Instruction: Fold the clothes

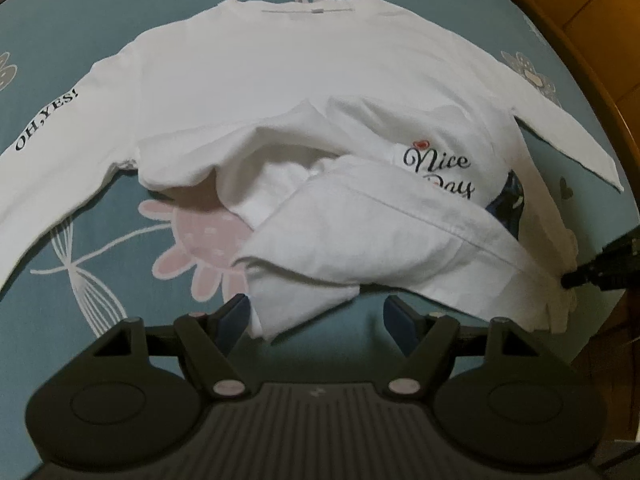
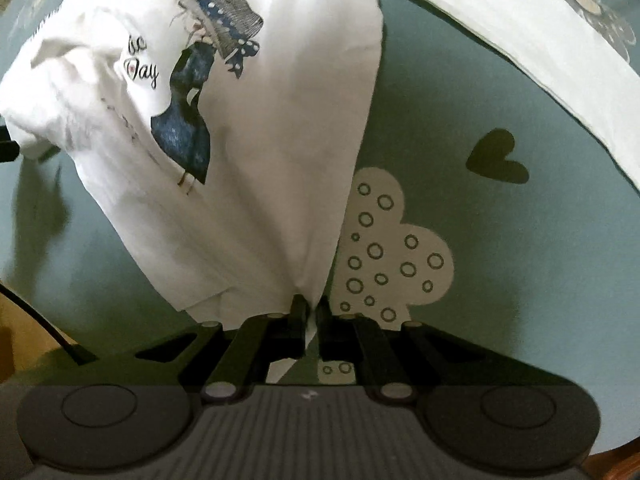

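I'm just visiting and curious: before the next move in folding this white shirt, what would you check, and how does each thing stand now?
1. Right gripper clamped on the shirt hem: ok.
2. Left gripper holding cloth: not ok, open, hem corner lies between its fingers.
3. Left sleeve spread flat: ok.
4. Right sleeve flat on the bedsheet: ok.
5. Lower hem smooth: not ok, bunched.
6. Collar flat: cannot tell.
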### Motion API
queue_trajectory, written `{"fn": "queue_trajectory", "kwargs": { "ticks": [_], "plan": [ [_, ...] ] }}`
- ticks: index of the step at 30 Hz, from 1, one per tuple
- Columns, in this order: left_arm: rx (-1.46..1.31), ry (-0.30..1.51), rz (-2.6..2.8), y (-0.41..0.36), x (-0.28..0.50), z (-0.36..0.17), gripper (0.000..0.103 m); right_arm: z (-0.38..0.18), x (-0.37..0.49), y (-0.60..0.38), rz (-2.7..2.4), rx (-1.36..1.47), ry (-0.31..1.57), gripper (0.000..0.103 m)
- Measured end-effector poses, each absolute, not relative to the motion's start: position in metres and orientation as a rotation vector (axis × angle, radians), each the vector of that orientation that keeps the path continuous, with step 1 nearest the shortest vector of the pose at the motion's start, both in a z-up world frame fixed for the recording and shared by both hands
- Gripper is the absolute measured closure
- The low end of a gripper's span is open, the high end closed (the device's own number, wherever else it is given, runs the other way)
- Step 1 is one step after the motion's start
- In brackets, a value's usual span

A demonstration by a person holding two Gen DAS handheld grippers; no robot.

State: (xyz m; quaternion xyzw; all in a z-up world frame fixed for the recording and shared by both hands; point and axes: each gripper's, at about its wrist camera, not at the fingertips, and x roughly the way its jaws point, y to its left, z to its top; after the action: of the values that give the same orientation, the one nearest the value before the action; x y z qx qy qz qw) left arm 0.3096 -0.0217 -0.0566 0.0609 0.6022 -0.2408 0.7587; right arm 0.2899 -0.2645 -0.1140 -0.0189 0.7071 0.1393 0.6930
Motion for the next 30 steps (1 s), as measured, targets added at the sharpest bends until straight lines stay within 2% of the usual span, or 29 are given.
{"fn": "queue_trajectory", "kwargs": {
  "ticks": [10, 12, 13, 16, 21, 26, 30],
  "plan": [
    [0.234, 1.249, -0.622, -0.024, 0.314, -0.049, 0.029, -0.071, 0.299, -0.251, 0.388, 0.014, 1.452, 0.071],
    [0.26, 1.223, -0.68, -0.03, 0.319, -0.049, 0.029, -0.062, 0.307, -0.246, 0.433, 0.041, 1.403, 0.06],
    [0.273, 1.21, -0.709, -0.033, 0.321, -0.049, 0.029, -0.06, 0.312, -0.246, 0.461, 0.038, 1.375, 0.058],
    [0.312, 1.169, -0.794, -0.041, 0.328, -0.049, 0.029, -0.06, 0.33, -0.229, 0.531, 0.02, 1.307, 0.057],
    [0.386, 1.144, -0.97, -0.056, 0.326, -0.051, 0.029, -0.076, 0.323, -0.219, 0.59, -0.01, 1.362, 0.057],
    [0.359, 1.269, -1.094, -0.056, 0.301, -0.06, 0.029, -0.092, 0.317, -0.21, 0.648, -0.041, 1.416, 0.057],
    [0.342, 1.37, -1.101, -0.048, 0.282, -0.07, 0.029, -0.104, 0.312, -0.202, 0.695, -0.066, 1.459, 0.05]
  ]
}}
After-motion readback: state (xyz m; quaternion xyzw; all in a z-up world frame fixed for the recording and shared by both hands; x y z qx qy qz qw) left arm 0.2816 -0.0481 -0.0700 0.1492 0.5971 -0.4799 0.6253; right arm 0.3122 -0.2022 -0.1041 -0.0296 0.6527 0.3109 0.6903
